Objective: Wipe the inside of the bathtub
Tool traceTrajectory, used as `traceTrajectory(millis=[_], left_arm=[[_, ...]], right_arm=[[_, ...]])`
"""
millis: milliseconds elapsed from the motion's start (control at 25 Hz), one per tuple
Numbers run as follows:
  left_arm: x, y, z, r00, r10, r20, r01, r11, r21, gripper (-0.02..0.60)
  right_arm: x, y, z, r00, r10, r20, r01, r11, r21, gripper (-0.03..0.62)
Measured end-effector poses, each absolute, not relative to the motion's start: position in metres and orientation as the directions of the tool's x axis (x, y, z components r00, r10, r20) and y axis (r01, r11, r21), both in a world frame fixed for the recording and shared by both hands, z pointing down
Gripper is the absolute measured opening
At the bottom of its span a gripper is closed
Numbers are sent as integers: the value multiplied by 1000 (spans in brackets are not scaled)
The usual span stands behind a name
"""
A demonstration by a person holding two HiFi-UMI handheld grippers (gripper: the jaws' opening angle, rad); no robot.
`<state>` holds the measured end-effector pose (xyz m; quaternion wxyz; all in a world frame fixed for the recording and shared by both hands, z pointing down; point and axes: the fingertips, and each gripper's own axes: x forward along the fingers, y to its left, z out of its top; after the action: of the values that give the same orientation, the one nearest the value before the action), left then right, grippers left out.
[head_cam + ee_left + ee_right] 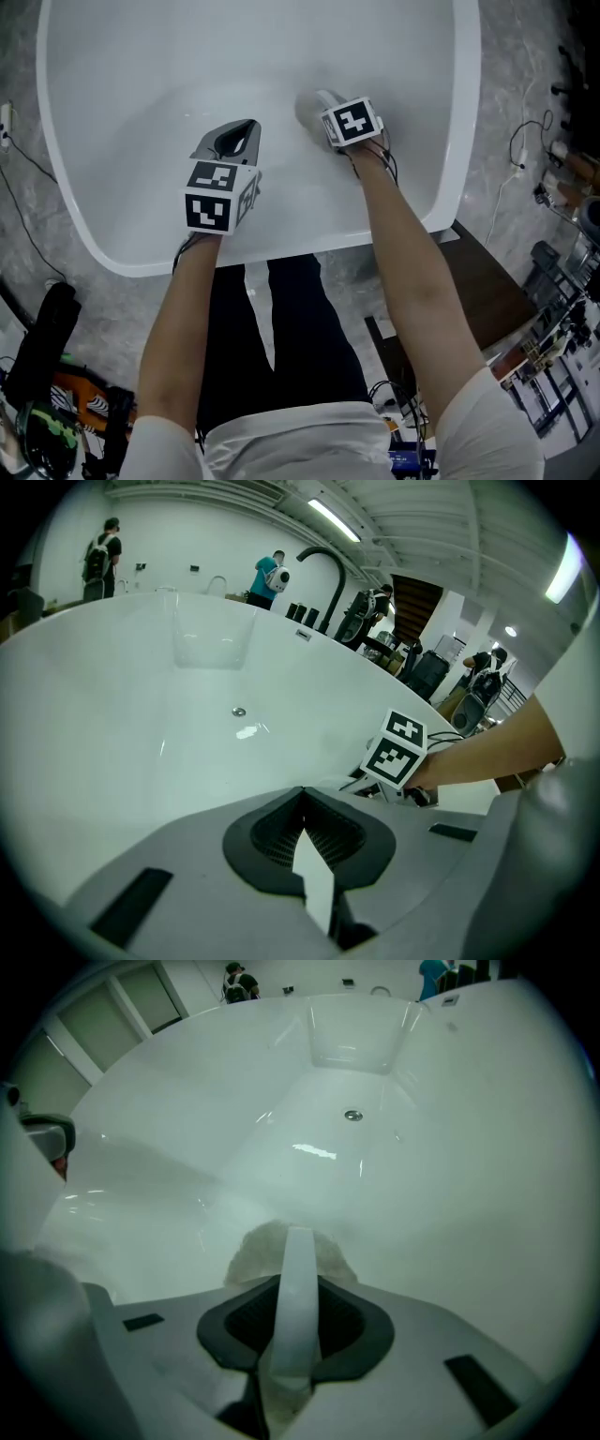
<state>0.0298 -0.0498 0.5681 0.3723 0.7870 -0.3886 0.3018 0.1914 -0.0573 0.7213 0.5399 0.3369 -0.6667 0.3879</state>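
Observation:
The white bathtub (112,255) fills the upper head view, and both grippers are down inside it. My right gripper (322,105) is shut on a white fluffy wiping pad (307,111), which presses against the tub floor. In the right gripper view the pad (246,1251) bulges past the jaws, with its white strip clamped between them at my right gripper (298,1283). My left gripper (238,133) hovers to the left of it, shut and holding nothing, a little above the tub floor. In its own view the left gripper (305,834) has its jaws together. The drain (352,1116) lies further ahead.
Grey stone floor surrounds the tub. A black bag (45,339) and cables lie at the lower left, and a dark board (487,291) and equipment lie at the right. A black curved faucet (323,569) and several standing people (98,557) are beyond the far rim.

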Motion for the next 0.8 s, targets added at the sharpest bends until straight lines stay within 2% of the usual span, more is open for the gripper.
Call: traceTrajectory(millis=[240, 800], left_arm=[[31, -42, 536, 518, -394, 759, -833, -433, 344, 11], [-21, -43, 394, 551, -464, 693, -817, -469, 336, 11]], right_arm=[[183, -61, 672, -261, -136, 956, -884, 432, -180, 95], [128, -43, 502, -383, -350, 855, -912, 288, -291, 95]])
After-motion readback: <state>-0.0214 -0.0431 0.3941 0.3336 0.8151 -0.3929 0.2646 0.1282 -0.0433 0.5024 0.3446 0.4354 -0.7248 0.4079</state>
